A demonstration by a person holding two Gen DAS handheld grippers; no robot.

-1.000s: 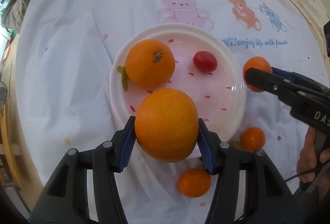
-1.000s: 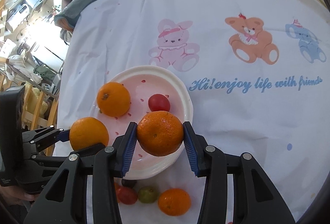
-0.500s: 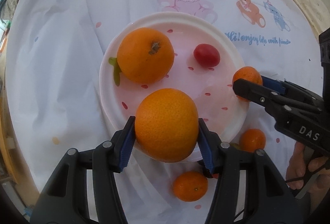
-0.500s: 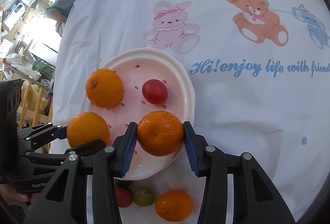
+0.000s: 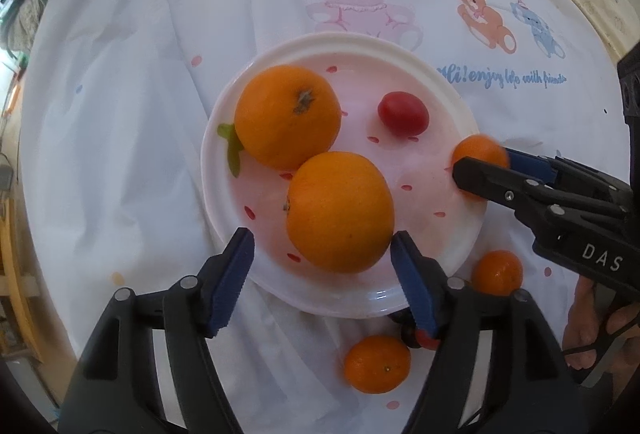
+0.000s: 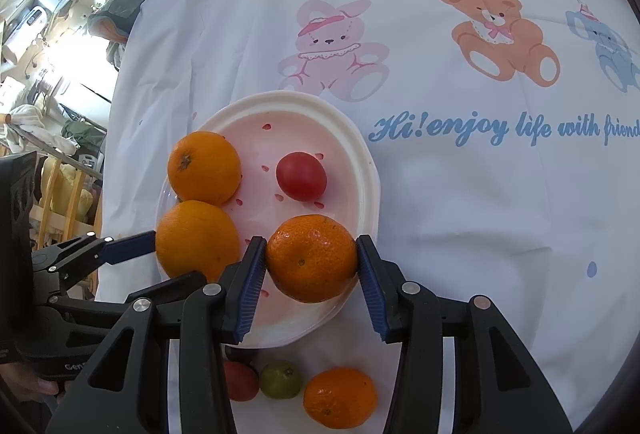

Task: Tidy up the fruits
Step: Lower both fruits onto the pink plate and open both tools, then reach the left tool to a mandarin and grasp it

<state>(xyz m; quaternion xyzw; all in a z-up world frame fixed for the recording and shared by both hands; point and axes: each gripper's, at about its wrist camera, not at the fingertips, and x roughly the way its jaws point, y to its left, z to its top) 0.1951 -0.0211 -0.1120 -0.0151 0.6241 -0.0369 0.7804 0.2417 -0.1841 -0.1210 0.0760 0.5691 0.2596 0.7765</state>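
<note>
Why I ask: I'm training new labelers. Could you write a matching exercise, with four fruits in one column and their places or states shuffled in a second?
Fruits
A. near orange
B. mandarin
C. red tomato
D. green fruit

Places or states
1. clamped in the right tongs
2. lying on the cloth, off the plate
3. on the plate, just ahead of the open left tongs, ungripped
4. on the plate, away from both tongs

Pairs: A-3, B-1, C-4, D-2
</note>
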